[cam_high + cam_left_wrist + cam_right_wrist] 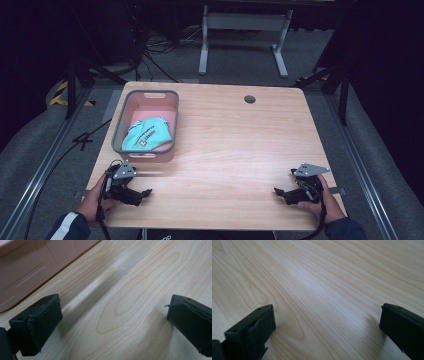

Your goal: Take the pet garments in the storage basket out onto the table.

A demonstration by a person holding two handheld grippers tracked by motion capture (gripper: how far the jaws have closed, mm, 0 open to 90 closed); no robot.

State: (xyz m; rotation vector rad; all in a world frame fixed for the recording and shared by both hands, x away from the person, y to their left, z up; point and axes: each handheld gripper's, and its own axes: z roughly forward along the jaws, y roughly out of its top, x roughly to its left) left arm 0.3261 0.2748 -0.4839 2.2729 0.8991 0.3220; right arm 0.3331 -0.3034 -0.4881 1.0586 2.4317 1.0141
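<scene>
Wood grain runs across a pale table seen from the high view, with a small dark round hole in its top near the 12 o'clock edge, slightly toward 1 o'clock. Toward 10 o'clock on the tabletop sits a pink basket with a grey rim, its long side running from the near edge toward the far one, and inside its nearer half lies a folded turquoise cloth with white trim and a white label facing up. At about 7 o'clock the left gripper rests low over the table near its front edge, held by the person's left hand, with a grey three-cornered plate on top; it lies just in front of the basket's near wall. In the left gripper view its two black jaws stand spread wide with bare wood between them, and the pink wall of the basket crosses the upper left corner, close beyond the left jaw. At about 5 o'clock the right gripper sits low over the wood, held by the right hand, its jaws pointing toward the table's middle. In the right gripper view its jaws are likewise spread wide apart, holding nothing, with bare wood between. Beyond the table, on grey carpet, stand the white legs of a frame and some dark cables.
</scene>
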